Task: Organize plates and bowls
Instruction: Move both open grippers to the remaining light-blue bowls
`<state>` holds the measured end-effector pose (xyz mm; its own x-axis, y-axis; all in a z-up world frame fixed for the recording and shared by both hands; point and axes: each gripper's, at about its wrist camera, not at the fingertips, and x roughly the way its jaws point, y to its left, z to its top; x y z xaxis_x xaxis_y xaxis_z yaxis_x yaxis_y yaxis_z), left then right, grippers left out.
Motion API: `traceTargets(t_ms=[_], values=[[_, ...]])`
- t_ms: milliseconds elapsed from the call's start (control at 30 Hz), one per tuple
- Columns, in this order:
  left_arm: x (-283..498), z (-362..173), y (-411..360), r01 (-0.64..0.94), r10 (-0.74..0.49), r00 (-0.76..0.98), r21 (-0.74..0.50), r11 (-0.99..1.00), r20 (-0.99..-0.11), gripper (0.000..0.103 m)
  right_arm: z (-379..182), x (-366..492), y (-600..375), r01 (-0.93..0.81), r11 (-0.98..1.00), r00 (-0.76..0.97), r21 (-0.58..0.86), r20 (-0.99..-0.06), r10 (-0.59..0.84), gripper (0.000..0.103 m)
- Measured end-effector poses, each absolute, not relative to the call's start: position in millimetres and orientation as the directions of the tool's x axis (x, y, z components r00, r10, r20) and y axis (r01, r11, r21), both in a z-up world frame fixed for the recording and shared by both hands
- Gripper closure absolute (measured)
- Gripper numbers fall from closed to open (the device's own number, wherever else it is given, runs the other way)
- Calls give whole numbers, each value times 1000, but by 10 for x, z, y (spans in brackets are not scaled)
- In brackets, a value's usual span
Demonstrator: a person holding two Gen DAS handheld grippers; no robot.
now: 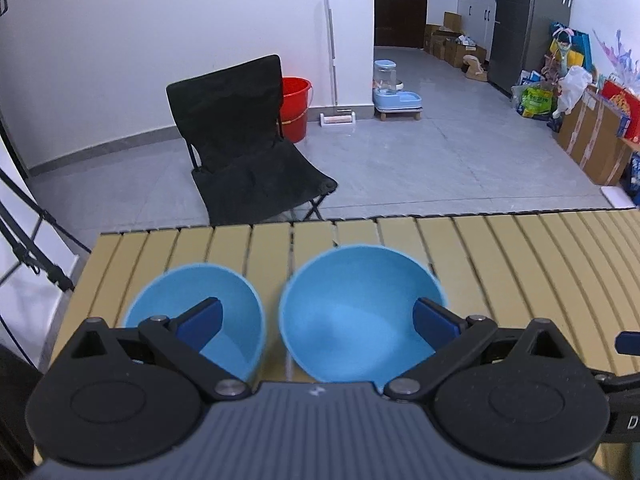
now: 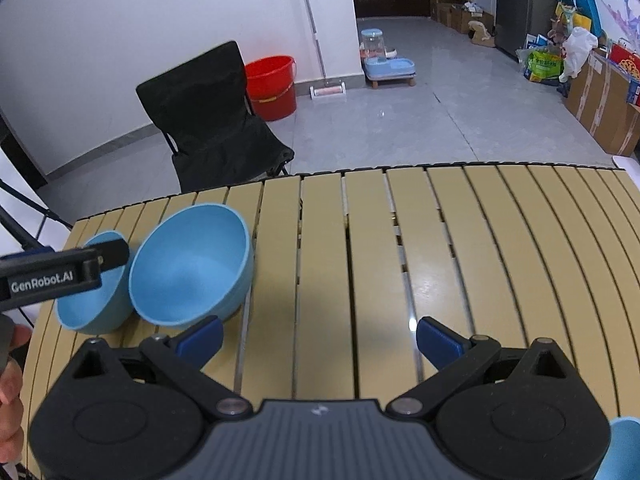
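Both hand-held grippers gape: left [image 1: 316, 320] over bowls [image 1: 360, 312], right [image 2: 318, 338] over table [image 2: 480, 240].

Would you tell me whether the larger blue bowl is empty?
Empty: the larger blue bowl shows only its bare blue inside in both views.
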<state>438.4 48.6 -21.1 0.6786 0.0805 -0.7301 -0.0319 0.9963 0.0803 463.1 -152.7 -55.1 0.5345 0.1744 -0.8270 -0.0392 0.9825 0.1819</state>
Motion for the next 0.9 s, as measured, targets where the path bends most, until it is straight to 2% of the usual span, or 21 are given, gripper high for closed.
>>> traceTargets(t_ms=[167, 367, 500, 600, 667, 733, 833, 900], values=[[4696, -333, 650, -40, 118, 662, 123, 992, -740, 0, -665, 4861, -1304, -50, 984, 507, 171, -844, 172, 0], [5001, -463, 758, 4, 106, 643, 141, 990, -759, 0, -793, 5078, -1156, -20, 980, 485, 198, -855, 183, 1], [5130, -583, 735, 51, 108, 631, 180, 982, -768, 2, -892, 5171, -1055, -18, 981, 464, 191, -868, 177, 11], [5251, -694, 724, 75, 126, 619, 217, 973, -775, 14, -945, 5258, -991, -21, 979, 447, 200, -874, 188, 22], [5310, -753, 731, 84, 124, 600, 217, 973, -790, 31, -967, 5286, -956, -19, 978, 441, 207, -876, 194, 31], [5354, -797, 745, 86, 124, 584, 213, 973, -802, 40, -975, 5313, -925, -14, 975, 437, 220, -876, 204, 43], [5366, -819, 765, 93, 114, 579, 204, 975, -807, 50, -988, 5316, -864, -26, 973, 425, 229, -879, 218, 57], [5369, -825, 769, 103, 100, 576, 193, 976, -812, 54, -998, 5323, -826, -32, 972, 417, 231, -881, 223, 62]])
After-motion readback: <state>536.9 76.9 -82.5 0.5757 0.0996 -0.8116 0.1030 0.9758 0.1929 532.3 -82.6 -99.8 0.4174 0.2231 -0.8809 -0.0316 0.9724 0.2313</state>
